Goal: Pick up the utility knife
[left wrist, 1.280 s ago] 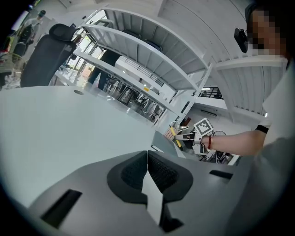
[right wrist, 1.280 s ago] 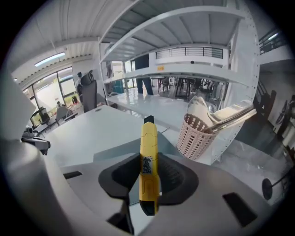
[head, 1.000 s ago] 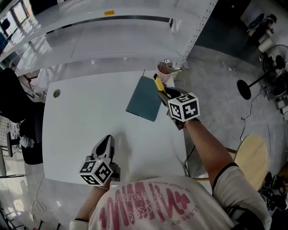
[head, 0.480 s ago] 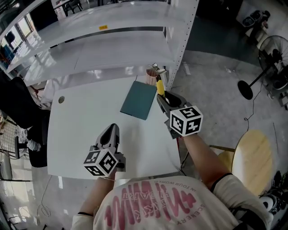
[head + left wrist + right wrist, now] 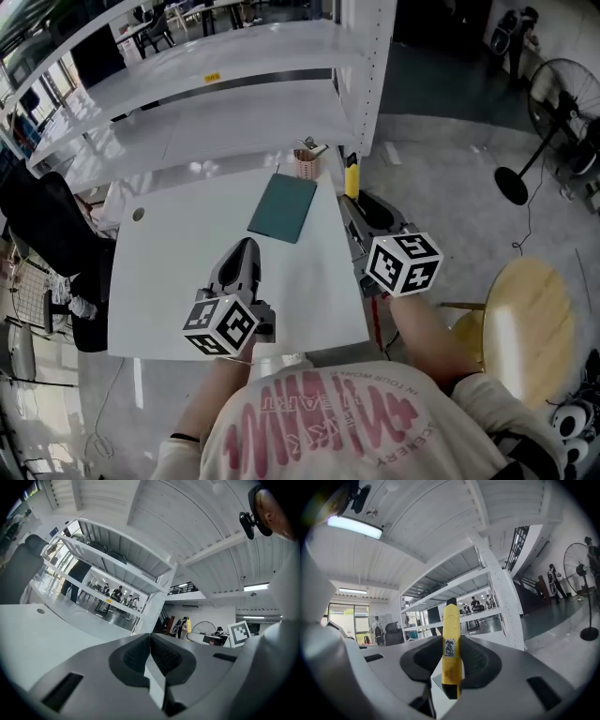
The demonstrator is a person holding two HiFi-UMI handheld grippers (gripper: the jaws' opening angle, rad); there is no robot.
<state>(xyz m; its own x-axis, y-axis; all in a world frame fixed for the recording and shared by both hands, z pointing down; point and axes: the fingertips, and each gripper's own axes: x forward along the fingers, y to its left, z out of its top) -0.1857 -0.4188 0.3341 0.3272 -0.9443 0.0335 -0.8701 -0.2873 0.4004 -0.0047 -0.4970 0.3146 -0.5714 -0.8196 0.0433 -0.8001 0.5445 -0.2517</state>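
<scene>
my right claw (image 5: 354, 201) is clamped on the utility knife (image 5: 352, 178). in the right gripper view the yellow knife (image 5: 451, 641) stands upright between the two dark pads (image 5: 480, 660), both pressing its sides. there's a small printed label on its body, and its black tip pokes out past the claw (image 5: 452, 667). in the head view the knife is off the worktop (image 5: 178, 272), just past its right edge and over the grey floor, pointing away from me toward the white shelf post (image 5: 367, 75).

my left claw (image 5: 244, 251) is closed with nothing in it. in the left gripper view the ribbed pads (image 5: 161, 656) meet along one line at the claw (image 5: 150, 644) centre, no gap. in the head view it sits above the front part of the white worktop, pointing away from me, well apart from the right claw.

on the worktop: a teal flat pad (image 5: 283, 208) near the far right corner, and a pink cup (image 5: 307, 162) with bits in it just beyond that, at the far edge. behind the worktop is a white shelf rack (image 5: 225, 103). a round wooden stool (image 5: 525, 328) stands to my right, and a floor fan (image 5: 565, 98) farther off.
</scene>
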